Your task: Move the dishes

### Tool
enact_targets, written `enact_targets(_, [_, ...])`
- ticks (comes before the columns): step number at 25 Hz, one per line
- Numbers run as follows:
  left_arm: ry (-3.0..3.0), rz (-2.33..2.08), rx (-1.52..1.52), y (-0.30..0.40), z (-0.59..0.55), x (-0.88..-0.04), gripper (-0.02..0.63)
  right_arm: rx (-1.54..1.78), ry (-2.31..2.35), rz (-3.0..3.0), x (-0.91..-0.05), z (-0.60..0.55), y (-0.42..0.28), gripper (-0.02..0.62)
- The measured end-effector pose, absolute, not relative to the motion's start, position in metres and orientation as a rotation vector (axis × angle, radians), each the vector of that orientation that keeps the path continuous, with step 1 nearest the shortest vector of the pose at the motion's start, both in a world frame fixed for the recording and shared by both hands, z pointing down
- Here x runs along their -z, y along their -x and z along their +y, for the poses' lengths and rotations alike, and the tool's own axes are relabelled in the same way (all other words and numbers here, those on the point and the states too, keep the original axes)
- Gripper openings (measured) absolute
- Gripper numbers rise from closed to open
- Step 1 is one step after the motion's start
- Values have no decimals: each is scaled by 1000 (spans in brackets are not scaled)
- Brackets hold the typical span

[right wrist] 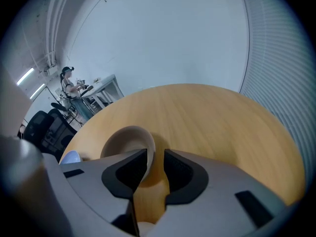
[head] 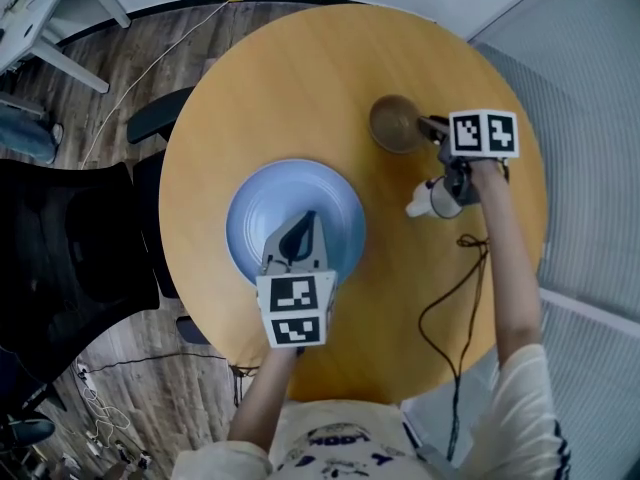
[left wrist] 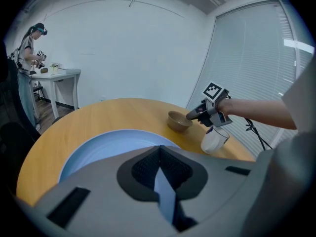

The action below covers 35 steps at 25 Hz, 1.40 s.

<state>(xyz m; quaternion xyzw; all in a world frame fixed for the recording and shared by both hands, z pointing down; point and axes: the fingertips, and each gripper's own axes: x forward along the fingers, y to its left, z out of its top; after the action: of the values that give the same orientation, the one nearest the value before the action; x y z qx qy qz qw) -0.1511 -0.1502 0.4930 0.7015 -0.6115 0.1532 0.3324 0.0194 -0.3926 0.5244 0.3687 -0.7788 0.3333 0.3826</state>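
Round wooden table (head: pixel 300 78) — fills the middle of the head view.

Blue plate (head: pixel 262 200) — left of centre on the table. The left gripper (head: pixel 300 223) hangs over its near half, jaws clenched together, nothing between them.

Brown bowl (head: pixel 393 123) — upper right of the table, well apart from the plate. The right gripper (right wrist: pixel 155 152) straddles its rim with jaws parted: one inside the bowl, one outside, with a gap showing at the outer pad.

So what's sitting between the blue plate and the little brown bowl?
Nothing: only bare wooden table separates blue plate from brown bowl, clearest in the head view.
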Motion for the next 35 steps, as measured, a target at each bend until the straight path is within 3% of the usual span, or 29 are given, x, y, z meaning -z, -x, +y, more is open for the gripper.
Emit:
enact_targets(7, [-1826, -1589, -402, 149, -150, -500, 3, -857, -828, -1926, -539, -390, -16, 90])
enact_targets(10, [-1817, -1600, -400, 151, -150, -499, 3, -871, -805, -1923, -538, -390, -14, 35])
enact_targets(14, [-1804, -1606, -404, 154, -149, -501, 3, -866, -795, -1915, -538, -391, -11, 23])
enact_targets(26, [-1814, -1642, -407, 161, -140, -486, 3, -970, -794, -1949, -517, -381, 17, 14])
enact_targets(35, [-1816, -1673, -384, 175, -120, -470, 3, -1035, -742, -2041, -487, -354, 76, 14])
